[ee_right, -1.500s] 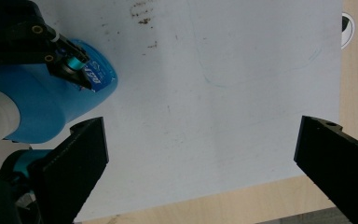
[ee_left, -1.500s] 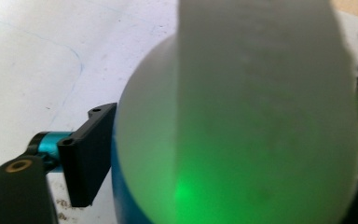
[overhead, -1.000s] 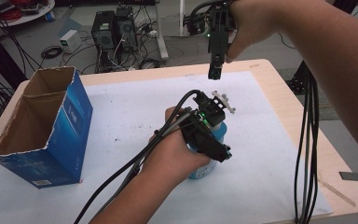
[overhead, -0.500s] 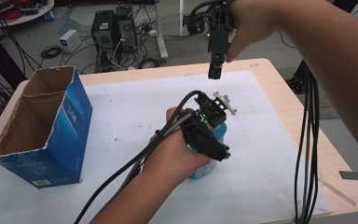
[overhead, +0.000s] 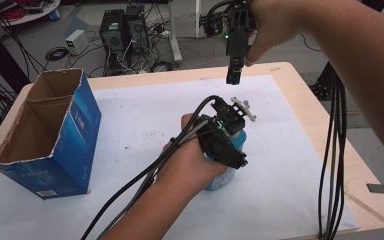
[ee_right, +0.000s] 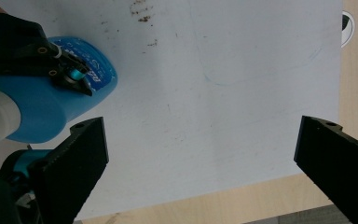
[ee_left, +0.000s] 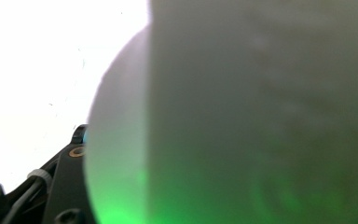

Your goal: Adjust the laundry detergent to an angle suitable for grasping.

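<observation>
Left gripper point(overhead: 226, 145) clamped on upright blue bottle point(overhead: 221, 176) standing on white sheet point(overhead: 130, 125); right gripper point(overhead: 233, 75), jaws spread wide, held above it.

Lab corner, cluttered floor
Wooden counter point(overhead: 325, 115) under white sheet point(overhead: 140, 115); far grey floor point(overhead: 85, 20) holds black boxes point(overhead: 122, 30), tangled cables point(overhead: 55, 52).
</observation>
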Action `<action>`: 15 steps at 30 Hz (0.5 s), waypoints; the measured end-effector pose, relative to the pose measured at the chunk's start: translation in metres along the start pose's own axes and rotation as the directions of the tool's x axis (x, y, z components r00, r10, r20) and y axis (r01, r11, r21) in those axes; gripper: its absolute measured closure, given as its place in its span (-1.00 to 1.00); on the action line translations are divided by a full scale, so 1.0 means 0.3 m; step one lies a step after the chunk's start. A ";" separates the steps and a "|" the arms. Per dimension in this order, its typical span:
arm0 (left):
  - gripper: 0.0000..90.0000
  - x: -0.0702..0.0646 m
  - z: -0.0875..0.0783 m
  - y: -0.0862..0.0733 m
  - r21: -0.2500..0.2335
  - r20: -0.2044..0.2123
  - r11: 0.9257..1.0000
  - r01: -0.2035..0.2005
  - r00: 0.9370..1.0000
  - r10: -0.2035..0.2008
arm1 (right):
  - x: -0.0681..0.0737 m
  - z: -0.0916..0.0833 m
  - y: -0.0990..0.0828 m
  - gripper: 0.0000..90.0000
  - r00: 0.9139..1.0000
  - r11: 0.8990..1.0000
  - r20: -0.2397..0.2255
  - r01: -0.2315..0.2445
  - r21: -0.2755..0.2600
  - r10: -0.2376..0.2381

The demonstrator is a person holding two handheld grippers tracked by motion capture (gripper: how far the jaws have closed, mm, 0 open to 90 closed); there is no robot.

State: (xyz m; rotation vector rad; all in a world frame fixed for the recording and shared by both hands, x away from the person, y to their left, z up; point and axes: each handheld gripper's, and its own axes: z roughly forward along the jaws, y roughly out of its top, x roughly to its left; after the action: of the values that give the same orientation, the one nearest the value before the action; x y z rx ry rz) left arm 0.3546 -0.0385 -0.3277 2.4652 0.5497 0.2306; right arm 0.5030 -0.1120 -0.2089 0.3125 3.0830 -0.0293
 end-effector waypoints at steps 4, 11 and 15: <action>-0.05 0.005 -0.007 -0.002 -0.001 0.011 1.000 0.006 1.000 -0.006 | 0.000 0.000 0.000 -0.96 1.000 1.000 0.002 0.001 0.001 -0.001; -0.02 -0.002 -0.032 -0.006 -0.003 0.039 1.000 0.000 0.999 0.000 | 0.001 -0.002 0.000 -0.96 1.000 1.000 0.003 0.010 -0.001 -0.010; -0.02 -0.001 -0.060 -0.010 0.000 0.074 1.000 -0.006 0.997 0.006 | 0.006 -0.004 0.004 -0.96 1.000 1.000 0.004 0.008 -0.002 -0.008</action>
State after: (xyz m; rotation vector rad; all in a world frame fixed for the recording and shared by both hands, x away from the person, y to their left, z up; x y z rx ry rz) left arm 0.3482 -0.0270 -0.3151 2.4648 0.5103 0.1413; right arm 0.5014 -0.1104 -0.2077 0.2992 3.0806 -0.0274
